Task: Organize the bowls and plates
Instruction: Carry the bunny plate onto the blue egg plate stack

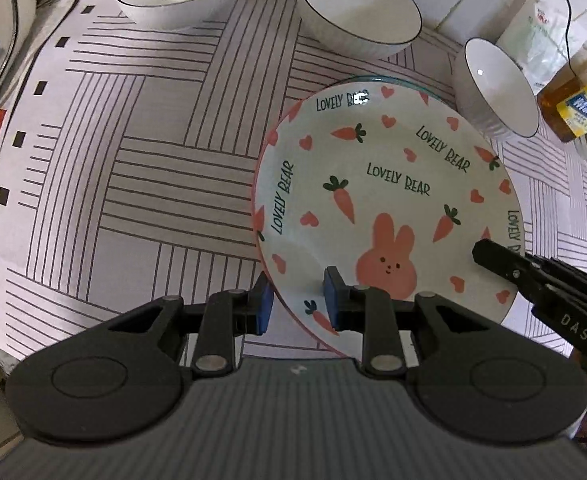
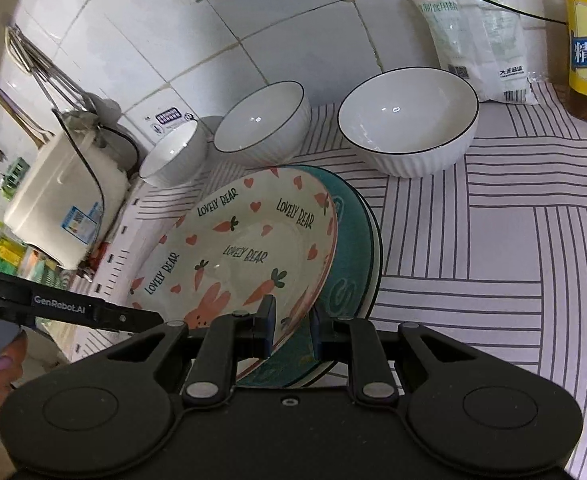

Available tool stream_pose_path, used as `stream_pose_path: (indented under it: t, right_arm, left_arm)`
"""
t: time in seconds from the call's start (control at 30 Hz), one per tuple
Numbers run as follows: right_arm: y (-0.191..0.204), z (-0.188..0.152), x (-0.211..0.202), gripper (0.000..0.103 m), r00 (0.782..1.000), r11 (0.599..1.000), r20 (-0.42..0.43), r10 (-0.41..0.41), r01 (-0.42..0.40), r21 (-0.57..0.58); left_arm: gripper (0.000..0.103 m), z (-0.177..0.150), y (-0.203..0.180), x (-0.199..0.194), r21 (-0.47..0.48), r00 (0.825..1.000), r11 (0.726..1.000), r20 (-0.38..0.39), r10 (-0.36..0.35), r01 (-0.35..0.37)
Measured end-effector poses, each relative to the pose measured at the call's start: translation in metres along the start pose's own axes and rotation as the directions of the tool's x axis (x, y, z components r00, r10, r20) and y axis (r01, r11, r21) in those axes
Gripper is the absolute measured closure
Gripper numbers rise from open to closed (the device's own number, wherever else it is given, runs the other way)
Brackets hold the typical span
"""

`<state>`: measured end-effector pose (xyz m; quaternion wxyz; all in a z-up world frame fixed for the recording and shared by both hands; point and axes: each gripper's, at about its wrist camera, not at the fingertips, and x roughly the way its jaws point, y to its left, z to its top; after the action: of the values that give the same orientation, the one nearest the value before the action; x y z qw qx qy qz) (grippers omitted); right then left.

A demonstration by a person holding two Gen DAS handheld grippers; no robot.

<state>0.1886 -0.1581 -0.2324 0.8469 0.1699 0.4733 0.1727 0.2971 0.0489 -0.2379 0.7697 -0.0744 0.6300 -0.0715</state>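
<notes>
Ceramic rabbit plate (image 1: 385,208) sits on the teal plate (image 2: 353,264) on the striped mat (image 1: 153,184), dead ahead of both your grippers. Your left gripper (image 1: 298,304) straddles its near rim, jaws spread; your right gripper (image 2: 292,330) brackets the opposite rim, also parted, equally close.

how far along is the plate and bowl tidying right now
Done: the white rabbit-and-carrot plate already sits on the teal plate.
In hand: the left gripper and right gripper each straddle that stack's rim; whether they pinch it, I cannot tell.
Left: the three white ribbed bowls stand separate, unstacked.
</notes>
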Motion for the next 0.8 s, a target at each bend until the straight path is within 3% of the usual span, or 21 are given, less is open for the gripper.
stream_pose_path:
  t: [0.43, 0.63, 0.7, 0.8]
  right_arm:
    - [0.019, 0.002, 0.007, 0.078, 0.990, 0.987, -0.021, -0.142, 0.140, -0.072]
    - [0.048, 0.006, 0.013, 0.061, 0.961, 0.944, -0.070, -0.267, 0.246, -0.222]
    - [0.058, 0.007, 0.017, 0.058, 0.943, 0.918, -0.080, -0.323, 0.292, -0.266]
    - [0.060, 0.007, 0.018, 0.057, 0.932, 0.908, -0.080, -0.353, 0.321, -0.271]
  left_arm:
    - [0.076, 0.009, -0.002, 0.010, 0.043, 0.999, 0.999, -0.040, -0.013, 0.014]
    - [0.074, 0.011, -0.004, 0.013, 0.052, 0.999, 0.999, -0.051, -0.010, 0.013]
    - [0.074, 0.012, -0.005, 0.014, 0.061, 0.999, 0.998, -0.051, -0.002, 0.005]
    - [0.074, 0.012, -0.006, 0.015, 0.064, 0.999, 0.998, -0.054, 0.001, 0.002]
